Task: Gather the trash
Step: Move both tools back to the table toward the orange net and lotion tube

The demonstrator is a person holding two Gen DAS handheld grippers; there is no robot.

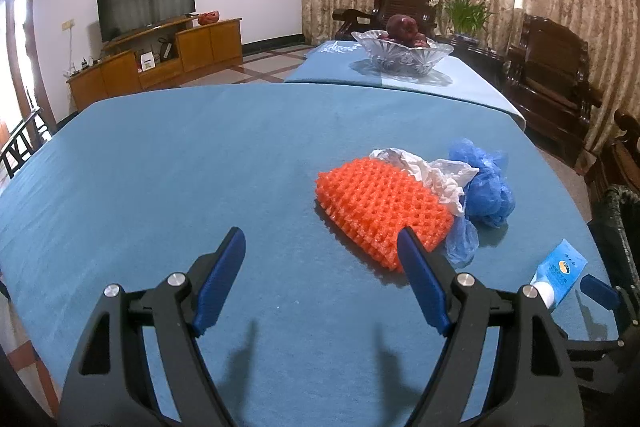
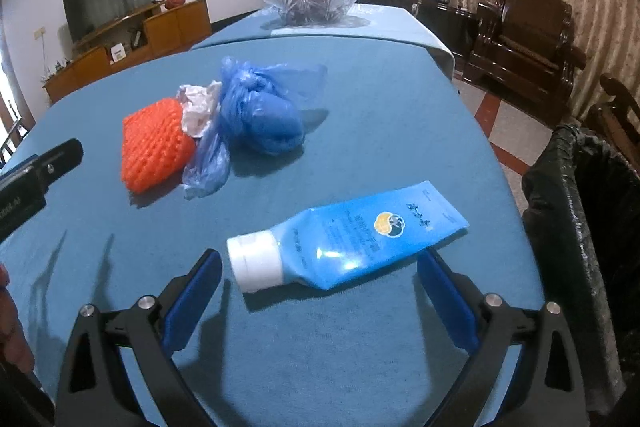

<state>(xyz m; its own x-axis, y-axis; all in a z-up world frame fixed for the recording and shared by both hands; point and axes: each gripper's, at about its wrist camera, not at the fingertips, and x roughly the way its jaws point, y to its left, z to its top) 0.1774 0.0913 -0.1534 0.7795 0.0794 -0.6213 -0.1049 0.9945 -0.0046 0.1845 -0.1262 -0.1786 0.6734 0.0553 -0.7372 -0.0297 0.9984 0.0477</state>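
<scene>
The right gripper (image 2: 320, 281) has its fingers spread wide and empty, with the blue tube (image 2: 340, 247) lying crosswise just ahead of the tips on the bench (image 2: 380, 131). The tube looks slick and tapers toward the white cap, so a pinch near the cap could squirt it sideways toward the bench edge. The left gripper (image 1: 320, 259) is likewise wide and empty; the orange foam net (image 1: 380, 207) lies just beyond its right finger. Crumpled white paper (image 1: 432, 175) and a blue plastic bag (image 1: 484, 183) touch the net, so lifting one might drag the others. Right of the right fingers stands a bin (image 2: 580, 211) lined in black; I cannot see its inside. Farthest off, a glass bowl (image 1: 404, 57) holds dark red fruit.
</scene>
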